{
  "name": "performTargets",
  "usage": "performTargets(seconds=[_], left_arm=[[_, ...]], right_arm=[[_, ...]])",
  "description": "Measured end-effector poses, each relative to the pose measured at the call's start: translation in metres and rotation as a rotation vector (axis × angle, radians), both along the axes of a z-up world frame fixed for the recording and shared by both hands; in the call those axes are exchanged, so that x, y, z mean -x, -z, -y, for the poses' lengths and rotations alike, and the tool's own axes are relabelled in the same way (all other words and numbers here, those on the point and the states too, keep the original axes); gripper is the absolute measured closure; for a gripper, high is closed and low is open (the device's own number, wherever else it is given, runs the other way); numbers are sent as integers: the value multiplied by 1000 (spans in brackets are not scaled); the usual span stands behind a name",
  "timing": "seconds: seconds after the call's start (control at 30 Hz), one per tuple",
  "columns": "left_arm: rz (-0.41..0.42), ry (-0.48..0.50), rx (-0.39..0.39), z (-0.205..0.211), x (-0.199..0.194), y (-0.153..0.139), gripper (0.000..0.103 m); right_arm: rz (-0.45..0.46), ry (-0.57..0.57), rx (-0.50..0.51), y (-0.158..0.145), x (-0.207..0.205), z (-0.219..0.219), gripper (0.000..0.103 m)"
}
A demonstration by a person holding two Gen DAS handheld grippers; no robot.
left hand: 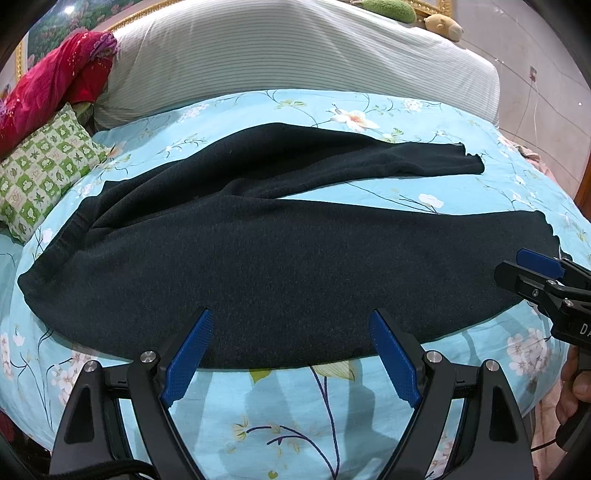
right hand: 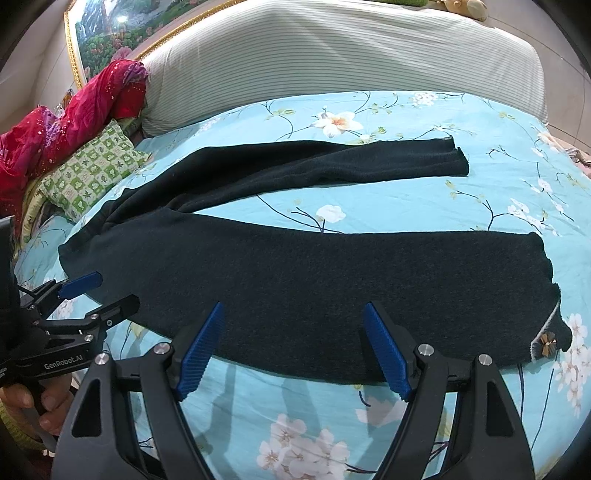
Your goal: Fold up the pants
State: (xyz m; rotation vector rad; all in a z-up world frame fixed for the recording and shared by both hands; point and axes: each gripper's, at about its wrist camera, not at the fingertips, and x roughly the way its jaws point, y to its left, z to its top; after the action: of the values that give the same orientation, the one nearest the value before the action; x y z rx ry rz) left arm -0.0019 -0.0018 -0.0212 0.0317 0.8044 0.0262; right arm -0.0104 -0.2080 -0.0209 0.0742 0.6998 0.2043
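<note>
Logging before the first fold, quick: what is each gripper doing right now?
Left gripper: open, holding nothing, at the pants' near edge.
Right gripper: open, holding nothing.

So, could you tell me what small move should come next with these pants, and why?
Probably lower both open tongs, left and right, onto the near leg's front edge. The pants lie flat on the bed with their legs spread apart, and neither tongs holds any cloth.

Home bedroom: bed with floral sheet (left hand: 258, 406), striped bolster (left hand: 295, 62), checked pillow (left hand: 44, 166), framed picture (right hand: 110, 33) behind.
</note>
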Motion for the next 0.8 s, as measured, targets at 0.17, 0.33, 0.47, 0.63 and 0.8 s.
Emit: performTargets(seconds=[0.17,0.33,0.47,0.63,0.8], left_arm=[[-2,0,0,1,-1,0,16],[-3,0,2,1,-1,-1,16],[-3,1,3,1,0,-1,16],[-5,3,4,0,-1,-1,16],[-8,3,9,-1,-2,-1,16]], right_arm=[[-2,1,-1,1,0,-1,25],[-5,0,-2,1,0,-2,24],[-6,0,-3,2,0,-2,24],[-10,0,-2,2,0,-2,24],[-11,2,-4,2,0,-2,24]])
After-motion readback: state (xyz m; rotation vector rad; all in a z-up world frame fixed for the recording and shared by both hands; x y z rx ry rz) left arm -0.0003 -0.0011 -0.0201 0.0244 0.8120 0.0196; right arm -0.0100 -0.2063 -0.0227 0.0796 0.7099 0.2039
